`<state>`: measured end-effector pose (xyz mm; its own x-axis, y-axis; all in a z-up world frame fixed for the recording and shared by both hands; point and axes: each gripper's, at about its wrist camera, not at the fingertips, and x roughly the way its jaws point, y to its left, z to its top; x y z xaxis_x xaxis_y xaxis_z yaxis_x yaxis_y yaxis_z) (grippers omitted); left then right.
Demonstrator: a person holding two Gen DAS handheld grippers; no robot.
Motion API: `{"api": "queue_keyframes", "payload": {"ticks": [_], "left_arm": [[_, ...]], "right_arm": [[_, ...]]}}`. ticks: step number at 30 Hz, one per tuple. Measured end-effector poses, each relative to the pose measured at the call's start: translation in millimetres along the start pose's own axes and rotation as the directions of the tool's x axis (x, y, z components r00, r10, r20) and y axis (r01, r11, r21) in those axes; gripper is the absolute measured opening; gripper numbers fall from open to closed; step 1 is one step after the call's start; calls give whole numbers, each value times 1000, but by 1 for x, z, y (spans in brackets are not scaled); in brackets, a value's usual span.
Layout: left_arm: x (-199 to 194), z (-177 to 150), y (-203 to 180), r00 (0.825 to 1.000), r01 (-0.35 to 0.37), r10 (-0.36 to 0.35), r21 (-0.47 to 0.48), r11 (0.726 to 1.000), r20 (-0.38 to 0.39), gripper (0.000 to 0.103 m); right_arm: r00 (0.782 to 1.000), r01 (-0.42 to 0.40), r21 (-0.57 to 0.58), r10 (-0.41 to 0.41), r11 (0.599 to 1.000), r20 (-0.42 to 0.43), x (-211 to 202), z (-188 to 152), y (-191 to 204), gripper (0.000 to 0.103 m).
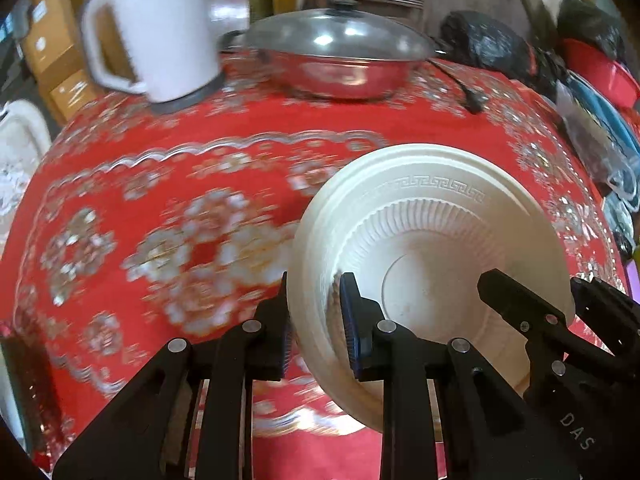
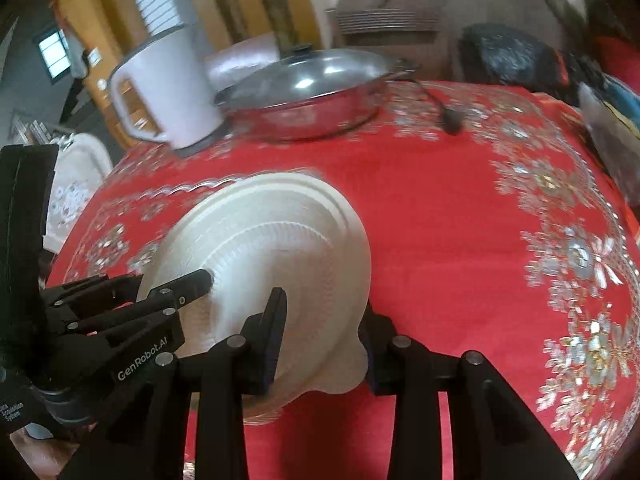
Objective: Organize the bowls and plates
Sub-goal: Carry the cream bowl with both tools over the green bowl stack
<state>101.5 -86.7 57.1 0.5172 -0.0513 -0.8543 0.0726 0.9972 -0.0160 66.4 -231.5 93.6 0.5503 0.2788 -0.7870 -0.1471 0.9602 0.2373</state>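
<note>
Bowl (image 1: 432,240): 1 | left tool (image 1: 316,320), right tool (image 2: 324,336): both gripping its rim

The left gripper (image 1: 316,320) and the right gripper (image 2: 324,336), both angled downward, clamp opposite rims of the white plate (image 1: 432,240).
</note>
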Motion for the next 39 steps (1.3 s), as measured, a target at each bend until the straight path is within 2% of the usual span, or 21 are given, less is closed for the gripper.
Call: {"api": "queue_keyframes", "payload": {"ticks": [11,19,28,34,39], "left_arm": [[-48,-29,105,995,-59,70,-151,987,66,21],[-88,-54,176,984,-115,144,-241,964,103,21],[-139,-97,266,958,-189,256,-385,903,130,21],[-157,-128,316,942,-234,318,-465,854,110,21],[-161,-154,347,936,-257,343,-519,816,76,21]], "right_arm": [[995,-95,-153,92,984,-26,12,0,103,35],[987,-159,-268,158,950,-25,13,2,179,35],[966,-251,-427,255,869,-49,13,-2,287,35],[948,-306,-506,304,806,-88,20,-11,348,35],[938,-337,-557,319,759,-133,29,-24,392,35]]}}
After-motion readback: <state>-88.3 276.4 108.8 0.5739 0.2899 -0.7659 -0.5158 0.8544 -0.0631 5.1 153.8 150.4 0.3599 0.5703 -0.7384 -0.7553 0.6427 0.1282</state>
